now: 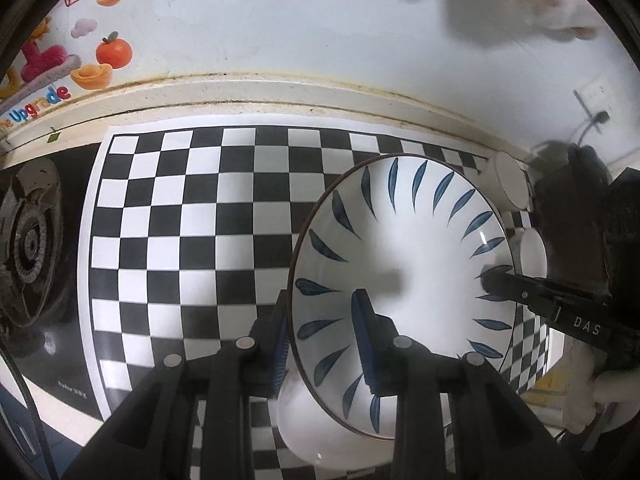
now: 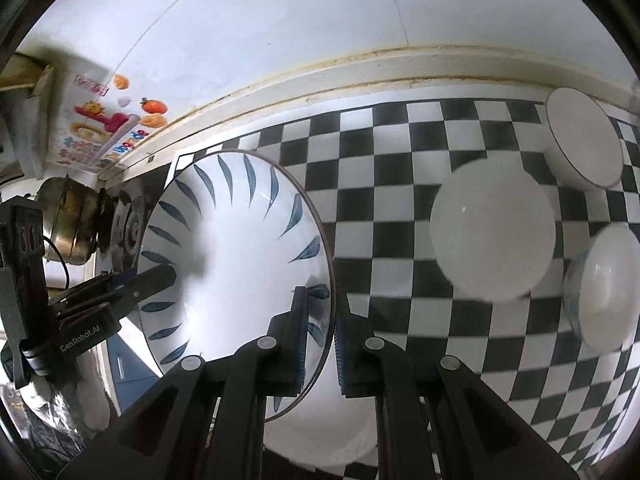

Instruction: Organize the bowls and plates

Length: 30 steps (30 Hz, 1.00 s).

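While both tools grip opposite rims, left tool (image 1: 324, 340) and right tool (image 2: 320, 340) clamped on blue-leaf bowl (image 1: 404, 248), bowl raised above checkered bench (image 1: 180, 220), three white bowls (image 2: 494, 228) resting nearby

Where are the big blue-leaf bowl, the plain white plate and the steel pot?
Blue-leaf bowl (image 1: 404, 240): left wrist view, inner wall.
Plain white plate (image 2: 494, 228): right wrist view, centre.
Steel pot (image 2: 74, 220): right wrist view, side wall.

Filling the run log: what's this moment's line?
left tool shut on bowl rim | right tool shut on opposite rim | bowl above mat
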### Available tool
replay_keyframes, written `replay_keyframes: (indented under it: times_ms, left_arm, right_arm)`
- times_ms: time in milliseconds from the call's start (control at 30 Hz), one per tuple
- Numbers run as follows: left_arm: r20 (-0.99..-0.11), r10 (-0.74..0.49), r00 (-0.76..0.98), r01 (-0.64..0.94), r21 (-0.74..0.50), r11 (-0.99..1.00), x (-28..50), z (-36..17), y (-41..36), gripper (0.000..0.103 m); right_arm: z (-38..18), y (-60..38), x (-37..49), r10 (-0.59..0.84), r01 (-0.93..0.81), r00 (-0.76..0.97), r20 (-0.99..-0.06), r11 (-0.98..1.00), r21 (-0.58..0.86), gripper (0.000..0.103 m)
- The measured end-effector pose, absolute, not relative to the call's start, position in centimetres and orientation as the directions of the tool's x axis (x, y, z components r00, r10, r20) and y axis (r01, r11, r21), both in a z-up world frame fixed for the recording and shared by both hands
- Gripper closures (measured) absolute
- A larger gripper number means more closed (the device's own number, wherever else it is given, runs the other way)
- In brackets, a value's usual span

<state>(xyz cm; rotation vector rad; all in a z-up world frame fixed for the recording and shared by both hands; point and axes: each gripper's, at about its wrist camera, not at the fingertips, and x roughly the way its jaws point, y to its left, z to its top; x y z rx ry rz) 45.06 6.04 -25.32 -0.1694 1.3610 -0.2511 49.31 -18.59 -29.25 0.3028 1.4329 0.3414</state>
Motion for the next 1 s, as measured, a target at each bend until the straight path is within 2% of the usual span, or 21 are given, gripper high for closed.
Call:
replay_keyframes:
  times_ms: [300, 1000]
  left_arm:
    - [-0.949, -0.268, 0.166, 0.106, -0.253, 0.962, 40.5, -25.8, 5.4, 0.076]
    - [-0.976, -0.216, 0.007, 0.084, -0.215, 0.973, 35.6, -33.8, 4.1, 0.076]
  right_arm:
    - [-29.0, -19.1, 44.4, 0.414, -0.052, 0.100, -0.905, 0.910, 0.411, 0.090]
    - [-37.5, -19.6, 37.7, 0.362, -0.034, -0.021, -0.932, 0.931, 0.362, 0.090]
